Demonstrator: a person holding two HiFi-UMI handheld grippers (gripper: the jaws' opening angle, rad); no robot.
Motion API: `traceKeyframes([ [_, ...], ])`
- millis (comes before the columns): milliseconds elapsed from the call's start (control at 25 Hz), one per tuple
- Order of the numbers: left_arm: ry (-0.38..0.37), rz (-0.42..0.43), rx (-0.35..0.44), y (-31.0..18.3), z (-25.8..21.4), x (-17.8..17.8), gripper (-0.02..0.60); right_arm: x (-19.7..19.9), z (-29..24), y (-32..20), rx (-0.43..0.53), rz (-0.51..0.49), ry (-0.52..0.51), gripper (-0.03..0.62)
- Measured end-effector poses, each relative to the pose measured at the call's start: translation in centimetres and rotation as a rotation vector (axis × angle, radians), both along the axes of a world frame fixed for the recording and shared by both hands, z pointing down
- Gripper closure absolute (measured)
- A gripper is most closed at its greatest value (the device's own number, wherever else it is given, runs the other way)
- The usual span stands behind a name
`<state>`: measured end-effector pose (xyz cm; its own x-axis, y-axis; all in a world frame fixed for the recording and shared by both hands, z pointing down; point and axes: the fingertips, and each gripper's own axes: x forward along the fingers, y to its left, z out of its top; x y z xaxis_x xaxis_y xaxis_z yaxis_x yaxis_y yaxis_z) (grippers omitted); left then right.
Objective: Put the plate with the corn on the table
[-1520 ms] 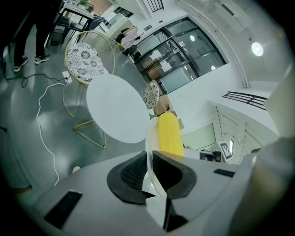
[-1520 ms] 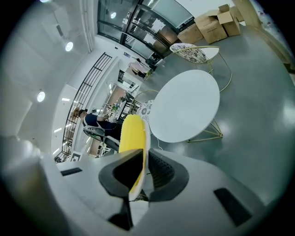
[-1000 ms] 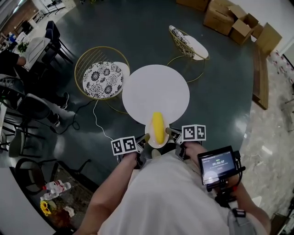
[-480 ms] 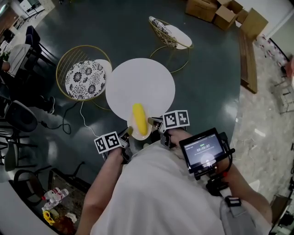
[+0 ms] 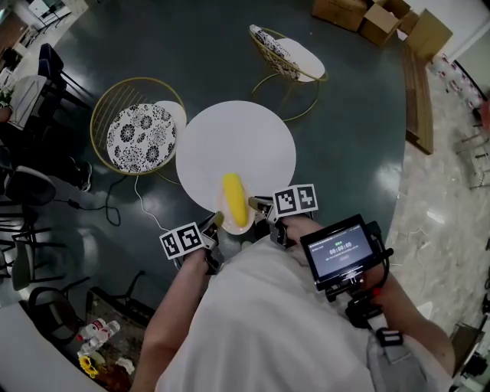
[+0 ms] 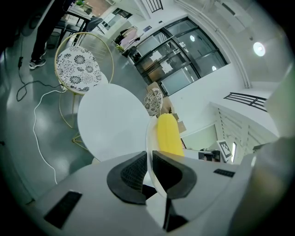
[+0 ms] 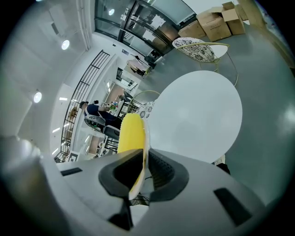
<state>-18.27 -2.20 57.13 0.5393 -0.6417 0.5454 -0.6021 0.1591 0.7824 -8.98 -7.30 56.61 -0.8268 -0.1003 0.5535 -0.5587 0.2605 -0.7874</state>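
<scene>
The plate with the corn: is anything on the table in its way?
Nothing visible does. The left claw and right claw each pinch the rim of the plate, holding it and the corn by the near edge of the table, whose round white top is bare.

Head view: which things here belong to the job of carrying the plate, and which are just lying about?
Part of the job:
corn
plate
round white table
left gripper and right gripper, both shut on the plate's rim

Just lying about:
patterned chair
second patterned chair
cardboard boxes
floor cable
</scene>
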Motion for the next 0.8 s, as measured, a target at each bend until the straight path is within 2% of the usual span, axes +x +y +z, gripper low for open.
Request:
traceKeyframes([
  [160, -0.001, 0.001, -0.005, -0.2, 0.3, 0.3, 0.538, 0.2, 0.2, -0.2, 0.008, -0.019, 0.011, 0.546],
  [360, -0.009, -0.011, -0.020, -5.4, 1.6, 0.2, 0.538, 0.2, 1.6, -5.4, -0.006, -0.055, 0.012, 0.546],
  [800, -0.010, -0.053, -0.041, -8.8, 3.5, 0.1, 0.538, -0.3, 3.9, -9.4, -0.034, -0.107, 0.025, 0.546],
])
